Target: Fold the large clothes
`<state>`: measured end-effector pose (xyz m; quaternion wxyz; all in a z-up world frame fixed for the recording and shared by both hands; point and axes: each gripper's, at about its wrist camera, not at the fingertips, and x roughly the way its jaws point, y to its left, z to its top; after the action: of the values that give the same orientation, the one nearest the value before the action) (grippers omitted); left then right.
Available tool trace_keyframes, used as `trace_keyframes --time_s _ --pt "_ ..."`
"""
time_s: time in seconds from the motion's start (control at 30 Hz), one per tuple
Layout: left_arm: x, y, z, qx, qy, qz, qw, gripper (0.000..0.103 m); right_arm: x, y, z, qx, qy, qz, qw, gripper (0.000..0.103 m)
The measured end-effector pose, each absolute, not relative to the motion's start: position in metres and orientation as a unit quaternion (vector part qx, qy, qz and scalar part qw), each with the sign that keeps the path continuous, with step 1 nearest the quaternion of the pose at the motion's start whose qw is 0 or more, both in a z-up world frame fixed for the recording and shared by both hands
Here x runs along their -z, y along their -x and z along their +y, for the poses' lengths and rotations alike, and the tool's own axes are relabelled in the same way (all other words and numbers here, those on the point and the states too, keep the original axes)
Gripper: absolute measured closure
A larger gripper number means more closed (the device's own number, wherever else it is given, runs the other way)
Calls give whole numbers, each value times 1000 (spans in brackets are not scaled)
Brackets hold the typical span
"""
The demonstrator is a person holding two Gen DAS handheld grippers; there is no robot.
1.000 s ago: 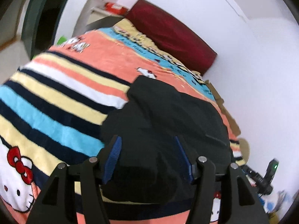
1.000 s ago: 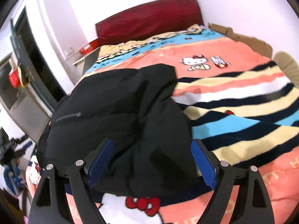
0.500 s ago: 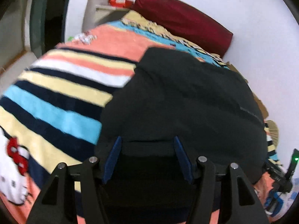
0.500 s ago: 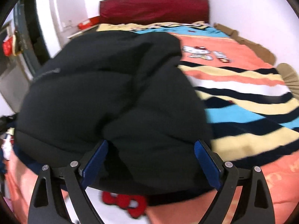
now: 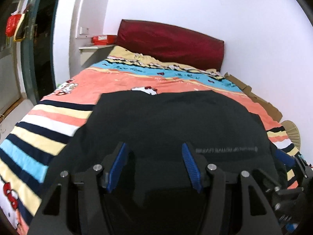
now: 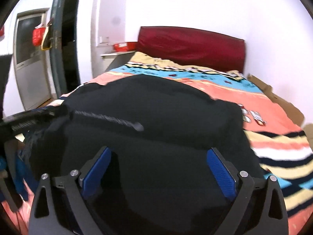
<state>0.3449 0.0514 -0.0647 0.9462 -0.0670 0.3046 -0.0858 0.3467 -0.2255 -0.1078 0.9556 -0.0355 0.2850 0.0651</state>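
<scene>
A black garment (image 5: pixel 176 121) lies bunched on the striped cartoon blanket (image 5: pixel 39 133) of a bed, well short of the dark red headboard (image 5: pixel 172 45), its long axis running across the bed. The left tool (image 5: pixel 154 162) hangs over the garment's near edge, blue pads half apart, black cloth between them; whether they pinch it cannot be told. The right tool (image 6: pixel 158 168), beside it along the same edge, has just been opening, its jaws now wide with cloth below and between them but not pressed. Both tools point toward the headboard, so any coming fold would likely run away from them, toward it.
</scene>
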Motion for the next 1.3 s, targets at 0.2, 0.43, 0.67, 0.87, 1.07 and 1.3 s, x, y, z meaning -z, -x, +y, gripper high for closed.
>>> trace_keyframes --time_s 0.2,0.43,0.67,0.87,1.07,1.3 --pt "78 -386 36 84 55 322 941 46 110 -397 -219 -78 48 303 949 5" --pt "90 -414 45 49 76 346 934 46 116 -436 -261 -50 25 325 944 4" --pt "94 -412 78 -24 83 359 929 46 133 -431 -313 13 -16 348 937 3" --pt "89 -381 118 -83 95 368 921 46 130 -403 -338 72 -16 380 922 2" --pt "64 -321 125 -78 71 346 932 46 111 -351 -333 74 -30 370 926 2" --pt "41 -255 109 -56 38 329 942 46 93 -291 -294 45 -29 356 933 1"
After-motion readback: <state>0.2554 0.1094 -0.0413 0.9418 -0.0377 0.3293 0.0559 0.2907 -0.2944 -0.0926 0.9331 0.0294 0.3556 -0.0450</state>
